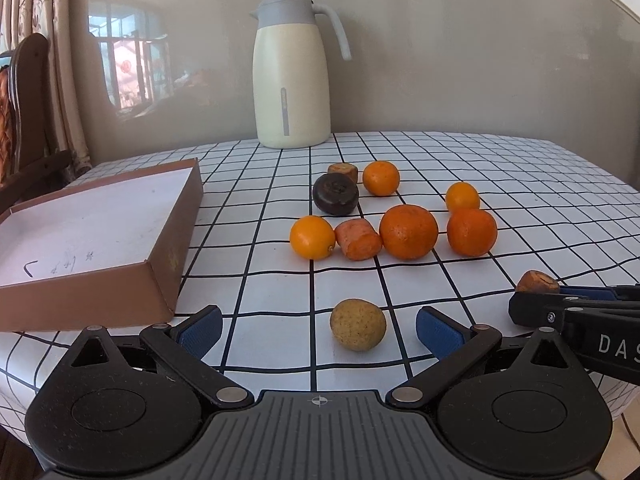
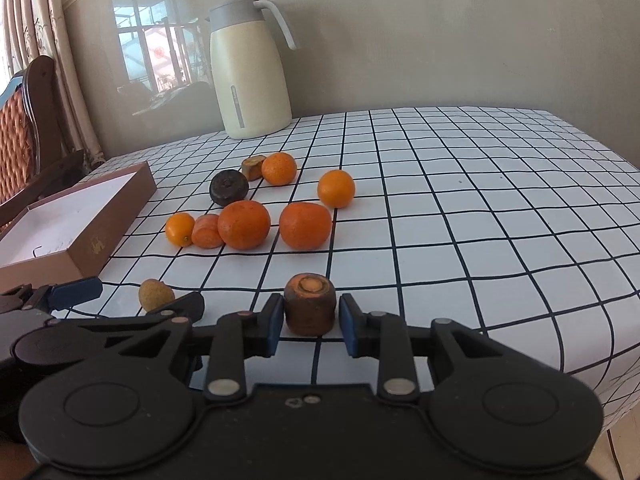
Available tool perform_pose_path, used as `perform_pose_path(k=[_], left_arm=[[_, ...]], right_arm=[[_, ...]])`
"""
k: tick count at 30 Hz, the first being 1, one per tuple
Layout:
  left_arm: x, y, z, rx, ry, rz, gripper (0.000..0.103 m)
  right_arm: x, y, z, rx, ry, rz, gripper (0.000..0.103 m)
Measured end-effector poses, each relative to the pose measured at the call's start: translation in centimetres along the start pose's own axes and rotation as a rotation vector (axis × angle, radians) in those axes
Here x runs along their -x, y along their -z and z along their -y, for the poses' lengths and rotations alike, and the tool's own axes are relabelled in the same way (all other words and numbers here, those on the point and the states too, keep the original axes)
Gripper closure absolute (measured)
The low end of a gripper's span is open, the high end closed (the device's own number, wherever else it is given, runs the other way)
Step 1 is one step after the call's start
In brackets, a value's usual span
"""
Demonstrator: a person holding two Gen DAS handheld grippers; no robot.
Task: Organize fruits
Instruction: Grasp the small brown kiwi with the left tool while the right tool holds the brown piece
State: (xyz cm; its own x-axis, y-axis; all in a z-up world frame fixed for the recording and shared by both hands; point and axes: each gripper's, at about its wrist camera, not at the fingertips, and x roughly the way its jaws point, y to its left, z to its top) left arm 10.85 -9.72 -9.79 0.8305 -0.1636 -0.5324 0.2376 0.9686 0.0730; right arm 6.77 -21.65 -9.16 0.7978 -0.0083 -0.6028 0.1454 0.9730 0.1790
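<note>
Right gripper [image 2: 308, 322] pinched shut on stubby brown-orange carrot chunk [image 2: 310, 304], near table edge. Left gripper [image 1: 319, 326] wide open, framing round tan fruit [image 1: 357, 324], not touching. Next, guessing: lift, carry to brown cardboard box [image 1: 168, 248].

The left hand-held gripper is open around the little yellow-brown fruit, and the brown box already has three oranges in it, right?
Not quite. The brown box holds no fruit at all; the left wrist view shows only its bare white floor. The rest holds: the left hand-held gripper is open around the little yellow-brown fruit.
</note>
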Motion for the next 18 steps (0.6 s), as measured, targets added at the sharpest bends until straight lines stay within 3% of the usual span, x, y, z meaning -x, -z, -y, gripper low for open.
perform_pose_path(k=[18], left_arm=[[0.01,-0.02,-0.1,0.022,-0.003,-0.024,0.0]], right_arm=[[0.06,-0.01,0.27,-0.018,-0.015,0.001,0.08]])
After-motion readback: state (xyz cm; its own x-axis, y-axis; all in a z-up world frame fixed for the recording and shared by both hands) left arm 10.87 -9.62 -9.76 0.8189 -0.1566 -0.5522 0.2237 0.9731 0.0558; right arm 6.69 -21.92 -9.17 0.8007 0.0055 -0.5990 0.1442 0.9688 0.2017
